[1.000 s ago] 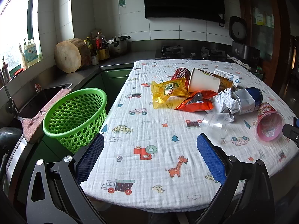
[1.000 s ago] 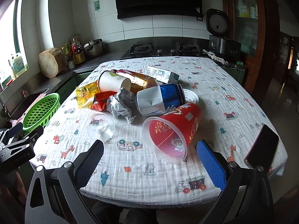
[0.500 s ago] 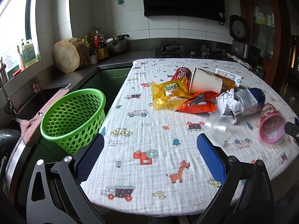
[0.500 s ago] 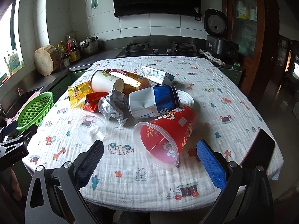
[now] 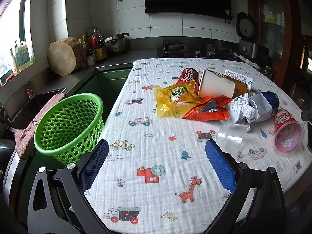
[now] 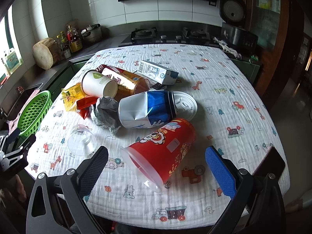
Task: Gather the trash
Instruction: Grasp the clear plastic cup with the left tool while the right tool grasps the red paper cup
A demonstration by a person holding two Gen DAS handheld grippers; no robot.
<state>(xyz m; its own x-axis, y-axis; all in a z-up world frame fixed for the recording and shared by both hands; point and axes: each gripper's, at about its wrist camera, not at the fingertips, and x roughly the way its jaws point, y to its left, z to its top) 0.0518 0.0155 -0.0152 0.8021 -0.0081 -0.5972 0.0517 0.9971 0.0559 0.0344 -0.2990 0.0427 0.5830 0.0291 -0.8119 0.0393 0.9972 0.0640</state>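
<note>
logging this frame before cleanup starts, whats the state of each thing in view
left gripper: open, empty
right gripper: open, empty
green basket: upright beside the table, looks empty
red cup: on its side, mouth toward the camera
blue and white can: crushed, lying down
white paper cup: tipped over
clear plastic cup: on its side
crumpled paper: balled up
yellow wrapper: lying flat

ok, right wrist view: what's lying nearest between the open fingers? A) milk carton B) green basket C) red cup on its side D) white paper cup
C: the red cup lies on its side on the tablecloth, its open mouth toward the right gripper, nearer than anything else in the pile.
</note>
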